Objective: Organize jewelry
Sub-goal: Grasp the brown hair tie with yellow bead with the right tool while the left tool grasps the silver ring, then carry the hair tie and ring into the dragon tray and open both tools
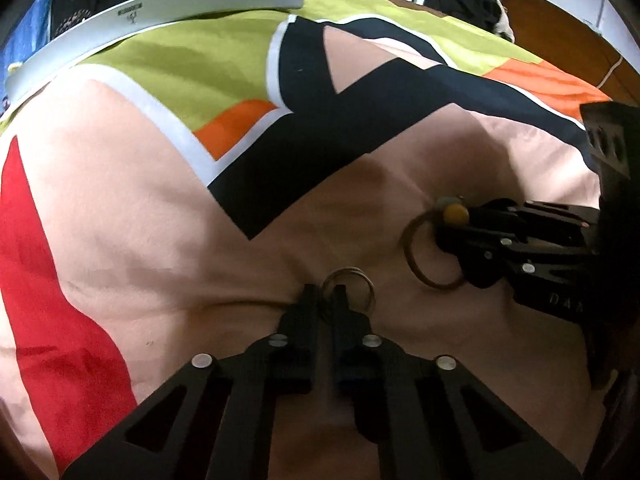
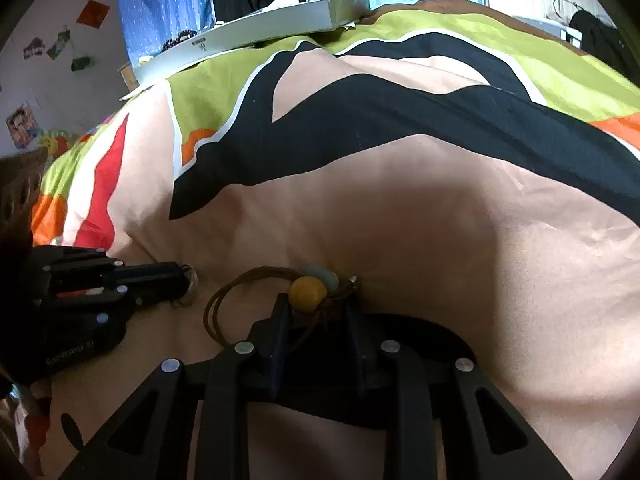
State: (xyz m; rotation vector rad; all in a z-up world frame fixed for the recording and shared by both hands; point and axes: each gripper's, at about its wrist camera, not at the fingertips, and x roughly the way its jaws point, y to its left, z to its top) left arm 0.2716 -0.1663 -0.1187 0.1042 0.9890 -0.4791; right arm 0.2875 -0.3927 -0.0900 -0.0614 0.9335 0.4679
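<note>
The step in hand is judged to be the lifting of two pieces off the bedspread (image 1: 120, 216) toward the white tray (image 1: 160, 8) seen at the upper left of the left wrist view. It is best done by raising each piece slowly and straight up, so that the thin metal is not twisted out of the grip and the cord is not snagged on the cloth. The left gripper (image 1: 324, 294) is seen clamped on the metal rings (image 1: 352, 280), which lie at lower centre, their far arc beyond the tips. The right gripper (image 2: 316, 308) is seen closed around the knot of the cord bracelet (image 2: 224, 300); its yellow bead (image 2: 308, 294) sits between the tips, the loop trailing to the left.
</note>
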